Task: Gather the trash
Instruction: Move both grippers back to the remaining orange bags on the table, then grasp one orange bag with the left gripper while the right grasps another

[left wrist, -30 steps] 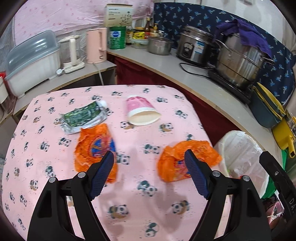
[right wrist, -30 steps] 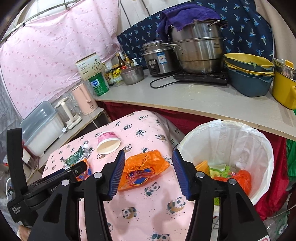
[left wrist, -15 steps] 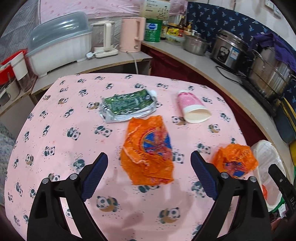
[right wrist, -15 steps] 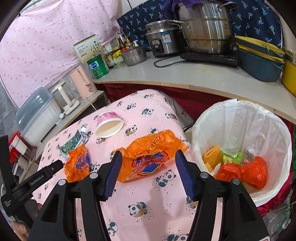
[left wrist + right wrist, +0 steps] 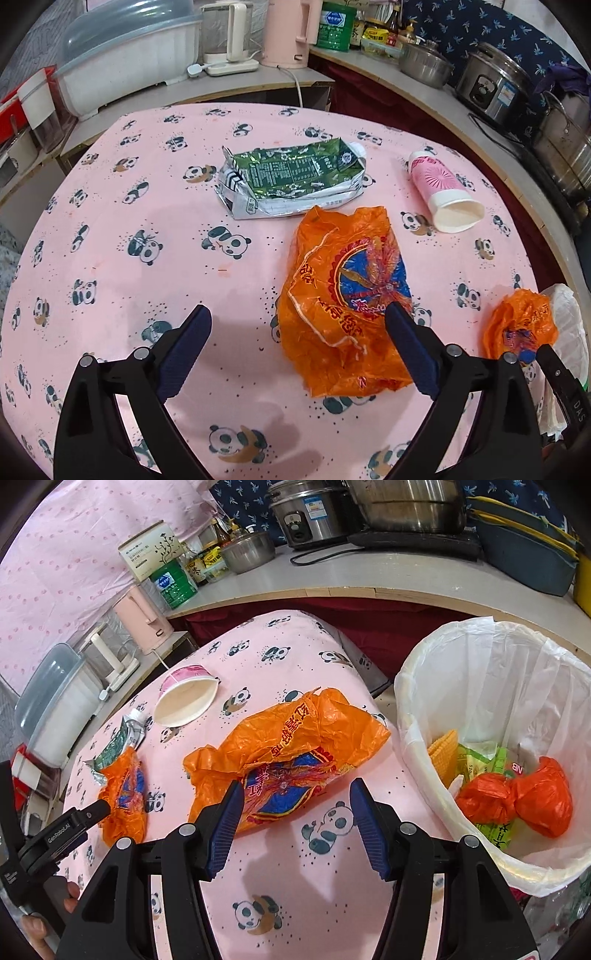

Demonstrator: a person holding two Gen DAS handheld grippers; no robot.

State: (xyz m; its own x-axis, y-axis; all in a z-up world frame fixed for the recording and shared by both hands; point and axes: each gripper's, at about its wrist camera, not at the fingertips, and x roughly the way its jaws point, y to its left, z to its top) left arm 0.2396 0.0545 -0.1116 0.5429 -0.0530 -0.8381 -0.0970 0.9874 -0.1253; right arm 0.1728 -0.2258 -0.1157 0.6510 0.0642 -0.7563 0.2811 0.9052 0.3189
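Left hand-held gripper [image 5: 297, 332]: jaws just widened, nothing gripped, lower centre; crumpled orange plastic bag [image 5: 347, 302] partly between them on pink panda-print worktop [image 5: 147, 206]. Right hand-held gripper [image 5: 297, 814]: half-open, unloaded, over second orange plastic bag [image 5: 288, 753]. White-lined bin [image 5: 491, 686], right.
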